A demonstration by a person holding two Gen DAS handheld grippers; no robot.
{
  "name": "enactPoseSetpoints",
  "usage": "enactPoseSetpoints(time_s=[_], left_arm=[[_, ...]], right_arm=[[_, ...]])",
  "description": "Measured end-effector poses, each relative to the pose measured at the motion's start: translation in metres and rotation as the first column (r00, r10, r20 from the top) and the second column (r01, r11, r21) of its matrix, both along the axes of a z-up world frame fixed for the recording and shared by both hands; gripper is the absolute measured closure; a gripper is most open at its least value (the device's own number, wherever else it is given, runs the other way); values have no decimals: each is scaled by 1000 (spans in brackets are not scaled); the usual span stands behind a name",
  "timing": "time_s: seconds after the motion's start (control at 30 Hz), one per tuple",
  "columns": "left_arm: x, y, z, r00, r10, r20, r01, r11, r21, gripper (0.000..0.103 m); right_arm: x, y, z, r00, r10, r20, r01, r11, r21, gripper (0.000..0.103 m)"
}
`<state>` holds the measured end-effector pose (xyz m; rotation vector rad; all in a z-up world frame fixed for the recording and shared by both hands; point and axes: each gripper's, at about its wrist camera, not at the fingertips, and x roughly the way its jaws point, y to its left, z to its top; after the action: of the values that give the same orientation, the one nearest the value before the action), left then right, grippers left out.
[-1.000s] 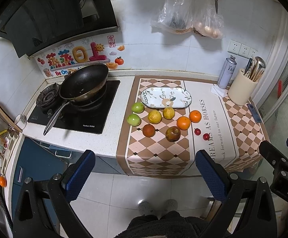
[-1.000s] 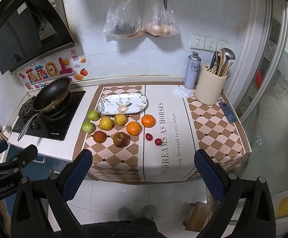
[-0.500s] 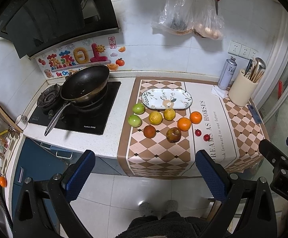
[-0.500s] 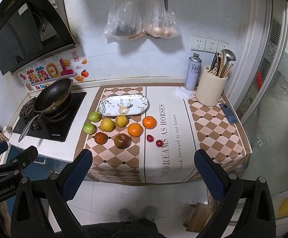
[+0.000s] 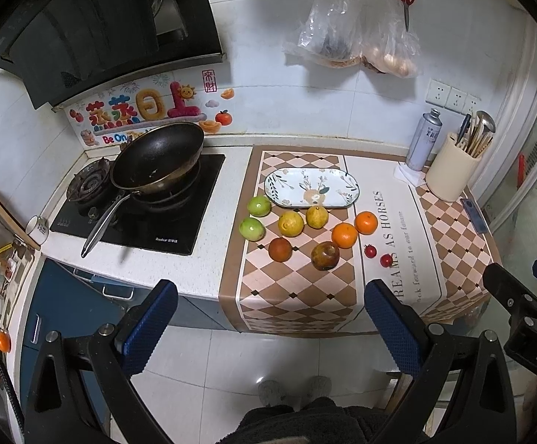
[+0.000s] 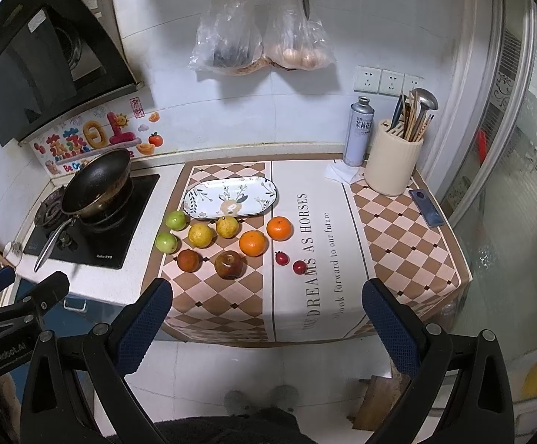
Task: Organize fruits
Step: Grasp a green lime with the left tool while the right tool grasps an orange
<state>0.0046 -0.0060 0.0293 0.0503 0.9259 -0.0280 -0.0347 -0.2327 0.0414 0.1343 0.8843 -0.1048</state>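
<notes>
Approach is the step in hand, by my reading: no fruit has been lifted, and the oval plate (image 5: 311,188) sits bare on the checked runner (image 6: 227,307) well ahead of both tongs. Left gripper (image 5: 268,323) and right gripper (image 6: 266,320) hang over the floor short of the counter edge, jaws wide and holding nothing. Fruits lie between tongs and plate: the dark apple (image 6: 228,264) nearest, two oranges (image 6: 253,243) and two small red fruits (image 6: 299,266) beyond. Next, one gripper must reach forward and close gently round a fruit. Against the earlier frames, the counter looks marginally closer; nothing on it has shifted.
</notes>
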Motion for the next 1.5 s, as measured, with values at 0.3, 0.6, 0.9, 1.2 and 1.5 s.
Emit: enactPoseSetpoints(time_s=[0.3, 0.6, 0.9, 1.2, 1.5], left_arm=[[60, 22, -26, 993, 79, 92, -86, 993, 80, 0], [159, 58, -116, 978, 171, -121, -156, 980, 122, 0], [267, 68, -228, 886, 213, -412, -191, 977, 96, 15], [324, 56, -304, 792, 178, -584, -170, 983, 69, 16], [334, 31, -343, 755, 133, -642, -88, 991, 101, 20]], right_arm=[[38, -8, -49, 998, -67, 0, 66, 990, 125, 0], [146, -33, -169, 977, -12, -215, 67, 966, 249, 0], [277, -35, -295, 898, 108, -426, 18, 960, 281, 7], [337, -11, -370, 803, 201, -561, -30, 954, 299, 13], [353, 6, -397, 753, 242, -611, -67, 953, 295, 20]])
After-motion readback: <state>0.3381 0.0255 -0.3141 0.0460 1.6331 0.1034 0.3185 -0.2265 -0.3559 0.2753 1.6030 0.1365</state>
